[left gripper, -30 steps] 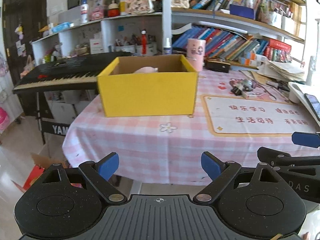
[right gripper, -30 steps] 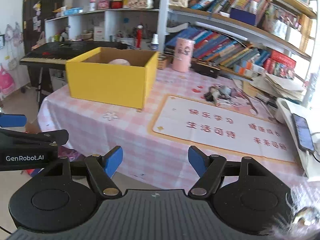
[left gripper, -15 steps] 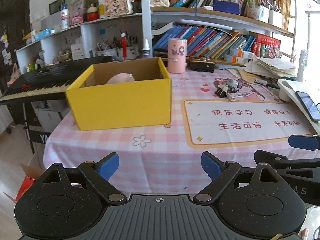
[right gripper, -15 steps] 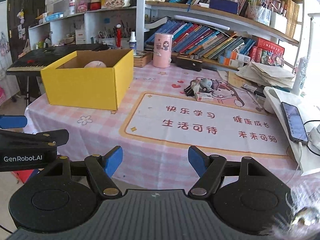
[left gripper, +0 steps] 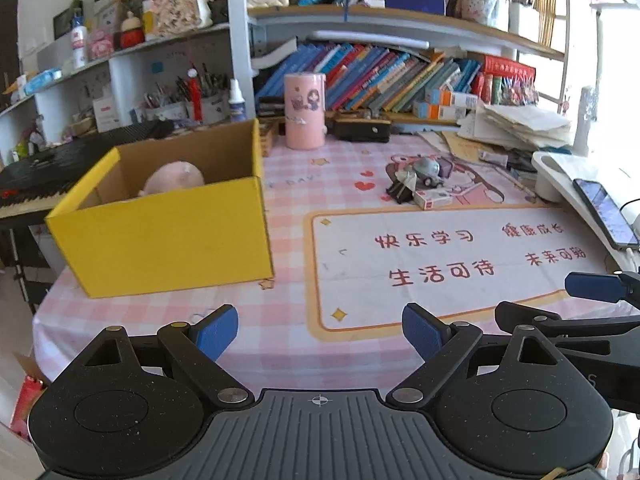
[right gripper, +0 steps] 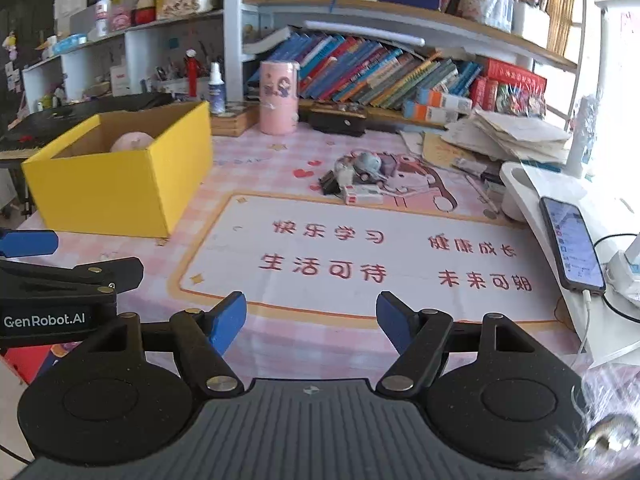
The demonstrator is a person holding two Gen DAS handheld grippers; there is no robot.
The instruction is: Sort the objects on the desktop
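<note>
Two empty grippers over the near edge of a cluttered table, sorting not yet begun on the small pile.

Largest first: table (left gripper: 168,312) w/ pink check cloth; yellow box (left gripper: 168,236) at left, a pink toy (left gripper: 173,178) already inside; phone (right gripper: 572,246) on a white stand at right; small pile (right gripper: 356,180) (grey toy, black clips, flat packet) mid-table, well apart from both grippers. Left gripper (left gripper: 318,334) and right gripper (right gripper: 311,322): fingers spread, nothing between. Risks, my read: pile items touch, so closing on one may drag or scatter the rest; clips are small, could slip; right gripper's reach passes near phone and cable, may snag; a short drop could hit the box wall.
</note>
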